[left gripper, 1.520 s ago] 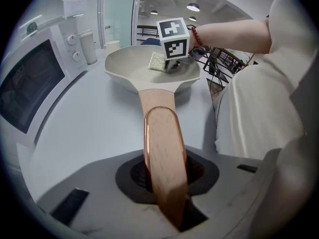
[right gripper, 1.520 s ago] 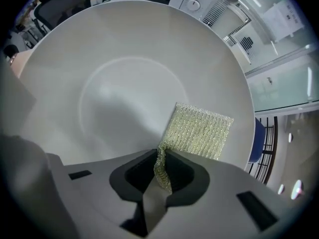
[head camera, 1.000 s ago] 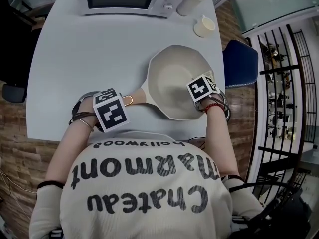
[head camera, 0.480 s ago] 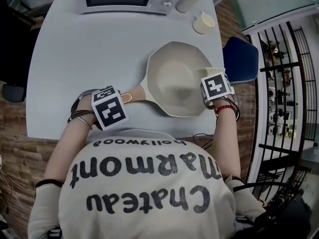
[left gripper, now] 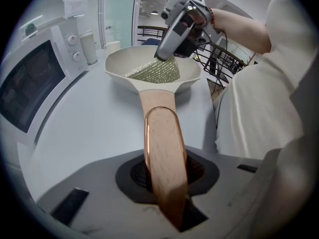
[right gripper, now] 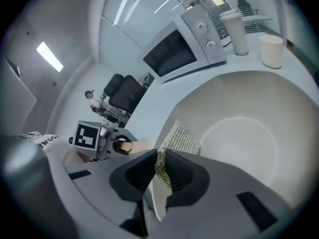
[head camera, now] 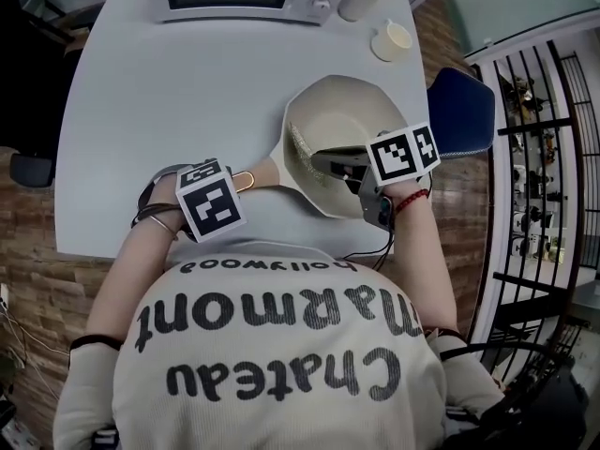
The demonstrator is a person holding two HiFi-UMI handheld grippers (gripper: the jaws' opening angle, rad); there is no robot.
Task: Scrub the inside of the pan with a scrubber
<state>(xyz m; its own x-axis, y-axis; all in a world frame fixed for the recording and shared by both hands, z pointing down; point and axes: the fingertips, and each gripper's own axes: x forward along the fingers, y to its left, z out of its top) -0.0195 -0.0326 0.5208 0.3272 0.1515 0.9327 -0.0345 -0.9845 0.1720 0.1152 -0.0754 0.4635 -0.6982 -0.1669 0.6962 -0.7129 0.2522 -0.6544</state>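
Jaws of the left gripper [left gripper: 167, 188] clamp the pan's wooden handle [left gripper: 160, 133] near the table's [head camera: 187, 92] front edge. The cream pan [head camera: 361, 111] sits toward the table's right front corner, its handle pointing left. Inside it, a silvery mesh scrubber [head camera: 302, 144] presses against the left wall beside the handle joint. The right gripper [right gripper: 160, 171], reaching in from the pan's right, pinches the scrubber's edge tightly.

pan [head camera: 349, 101]: cream, upright | scrubber [head camera: 302, 144]: silvery mesh, against pan's inner wall
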